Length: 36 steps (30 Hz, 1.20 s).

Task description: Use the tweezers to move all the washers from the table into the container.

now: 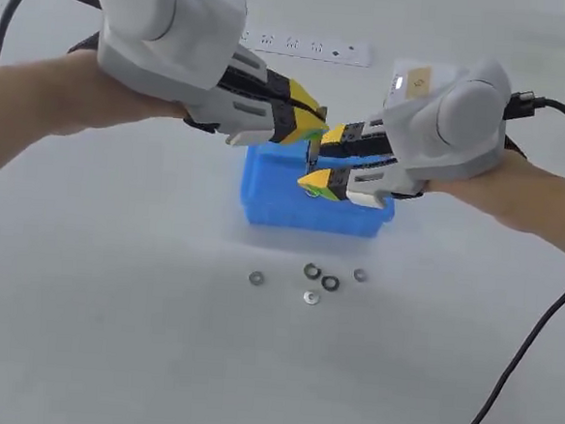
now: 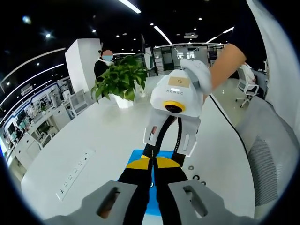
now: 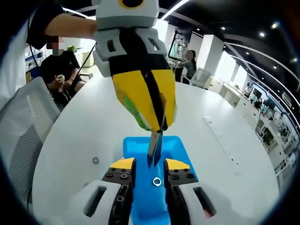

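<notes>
A blue container [image 1: 283, 207] stands mid-table, with a washer [image 3: 156, 181] lying inside it. Several washers [image 1: 311, 271] lie loose on the white table just in front of it. My left gripper [image 1: 311, 129] is above the container, shut on thin tweezers [image 3: 154, 145] that point down into it. In the left gripper view the yellow tips of my left gripper [image 2: 153, 164] stand close together. My right gripper [image 1: 320, 158] faces it from the right and is open. Its yellow pads [image 3: 123, 164] flank the tweezers' tips without touching them.
A white power strip [image 1: 304, 47] lies at the far side of the table. Black cables [image 1: 525, 345] trail from both grippers at the left and right edges. A potted plant [image 2: 122, 79] and people sit beyond the table. Bare tabletop lies in front of the washers.
</notes>
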Tool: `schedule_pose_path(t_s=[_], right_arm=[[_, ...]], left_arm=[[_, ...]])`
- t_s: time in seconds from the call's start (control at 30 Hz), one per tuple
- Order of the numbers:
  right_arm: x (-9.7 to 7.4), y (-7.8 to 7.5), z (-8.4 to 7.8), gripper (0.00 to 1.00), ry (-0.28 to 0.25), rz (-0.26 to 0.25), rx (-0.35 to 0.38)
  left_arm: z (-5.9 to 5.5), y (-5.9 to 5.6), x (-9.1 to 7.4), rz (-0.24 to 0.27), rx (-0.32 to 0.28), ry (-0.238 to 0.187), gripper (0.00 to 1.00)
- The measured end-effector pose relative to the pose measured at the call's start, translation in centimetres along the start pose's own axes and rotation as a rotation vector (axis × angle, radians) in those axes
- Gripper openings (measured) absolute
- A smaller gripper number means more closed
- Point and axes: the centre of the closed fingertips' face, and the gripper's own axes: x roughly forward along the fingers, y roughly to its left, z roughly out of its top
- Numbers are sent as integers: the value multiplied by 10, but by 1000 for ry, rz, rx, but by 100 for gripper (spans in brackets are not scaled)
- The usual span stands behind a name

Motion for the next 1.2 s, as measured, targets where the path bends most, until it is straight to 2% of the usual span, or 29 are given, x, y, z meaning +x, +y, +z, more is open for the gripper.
schedule_pose_path(t_s=[0.17, 0.27, 0.33, 0.47, 0.57, 0.6, 0.77, 0.87, 0.93, 1.13, 1.2], right_arm=[[-11, 2, -3, 31, 1, -18, 32], [-21, 6, -4, 35, 2, -42, 31], [-28, 9, -5, 37, 1, -48, 37], [-44, 15, -4, 42, -19, -68, 63], [-56, 19, -8, 47, -28, -83, 81], [-58, 16, -11, 49, -34, -87, 87], [-71, 30, -17, 54, -36, -107, 111], [-75, 48, -17, 61, -64, -71, 162], [-79, 56, -16, 66, -72, -69, 155], [-80, 69, -23, 69, -71, -54, 168], [-81, 77, -18, 71, -110, -41, 209]], left_arm=[[5, -1, -11, 12, 5, -1, 5], [4, -8, -17, 7, 15, 10, 5], [1, -6, -19, 9, 28, 15, 5], [3, -10, -30, 26, 19, 3, 5], [-1, -20, -37, 25, 28, 13, 5], [-3, -22, -38, 24, 26, 15, 5], [-11, -39, -44, 27, -3, 24, 5], [-16, -52, -44, 24, -18, 25, 5], [-19, -61, -44, 19, -17, 25, 5], [-35, -80, -41, -1, -31, 44, 5], [-38, -85, -41, -3, -51, 35, 5]])
